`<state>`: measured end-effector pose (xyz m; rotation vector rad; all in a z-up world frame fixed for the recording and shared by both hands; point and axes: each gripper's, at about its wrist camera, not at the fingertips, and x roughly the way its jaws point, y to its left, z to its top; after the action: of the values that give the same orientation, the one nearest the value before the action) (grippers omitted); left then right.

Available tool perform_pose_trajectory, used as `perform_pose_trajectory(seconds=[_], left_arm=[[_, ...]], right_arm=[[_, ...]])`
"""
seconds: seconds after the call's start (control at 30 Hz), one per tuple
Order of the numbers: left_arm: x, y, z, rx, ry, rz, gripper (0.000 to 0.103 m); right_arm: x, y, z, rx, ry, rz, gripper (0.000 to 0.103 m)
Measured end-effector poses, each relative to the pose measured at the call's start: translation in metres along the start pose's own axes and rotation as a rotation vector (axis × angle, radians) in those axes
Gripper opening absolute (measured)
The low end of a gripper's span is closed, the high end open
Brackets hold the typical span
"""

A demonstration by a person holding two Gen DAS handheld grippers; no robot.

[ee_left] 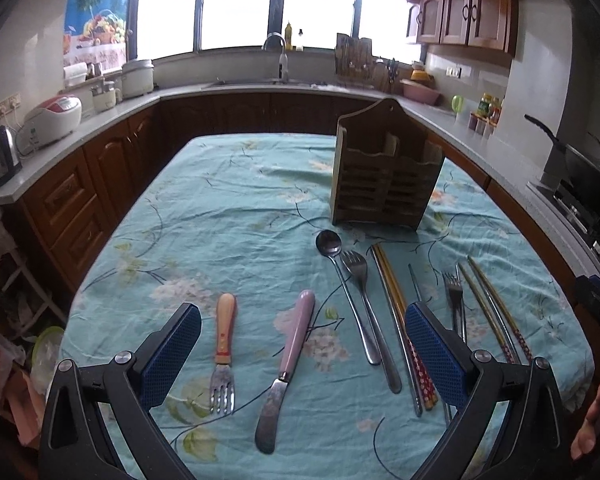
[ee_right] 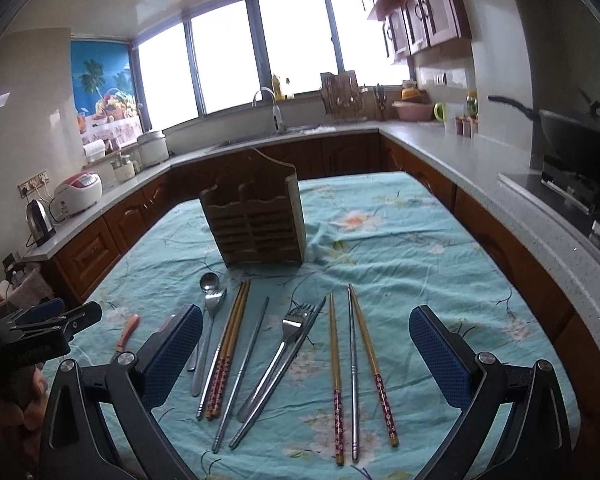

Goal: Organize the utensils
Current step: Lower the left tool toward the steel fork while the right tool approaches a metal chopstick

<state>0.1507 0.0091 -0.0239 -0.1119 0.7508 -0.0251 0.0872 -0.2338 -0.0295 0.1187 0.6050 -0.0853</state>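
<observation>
A wooden utensil caddy (ee_left: 384, 182) (ee_right: 256, 224) stands upright and looks empty on the floral tablecloth (ee_left: 228, 216). In the left wrist view my left gripper (ee_left: 303, 354) is open above an orange-handled fork (ee_left: 224, 350) and a pink-handled knife (ee_left: 288, 368); a spoon (ee_left: 348, 292), a steel fork (ee_left: 360, 300) and chopsticks (ee_left: 400, 328) lie to the right. In the right wrist view my right gripper (ee_right: 306, 356) is open above a steel fork (ee_right: 284, 348), gold chopsticks (ee_right: 366, 360) and silver chopsticks (ee_right: 244, 372).
Kitchen counters (ee_right: 460, 148) wrap around the table on three sides. A wok (ee_right: 572, 128) sits on the stove at right. A kettle (ee_left: 4, 156) and rice cooker (ee_left: 54, 120) stand at left. The left gripper also shows at the right wrist view's left edge (ee_right: 40, 332).
</observation>
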Motion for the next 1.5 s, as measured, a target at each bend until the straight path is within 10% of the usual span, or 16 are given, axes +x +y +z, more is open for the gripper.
perform_pose_trajectory(seconds=[0.83,1.5], left_arm=[[0.159,-0.027,0.053,0.063,0.260,-0.143,0.047],[0.230,-0.039,0.062,0.047,0.377,-0.199,0.026]], right_arm=[[0.145,-0.023,0.003,0.016,0.370,0.046,0.025],[0.197,-0.022,0.002,0.042,0.466,0.069,0.016]])
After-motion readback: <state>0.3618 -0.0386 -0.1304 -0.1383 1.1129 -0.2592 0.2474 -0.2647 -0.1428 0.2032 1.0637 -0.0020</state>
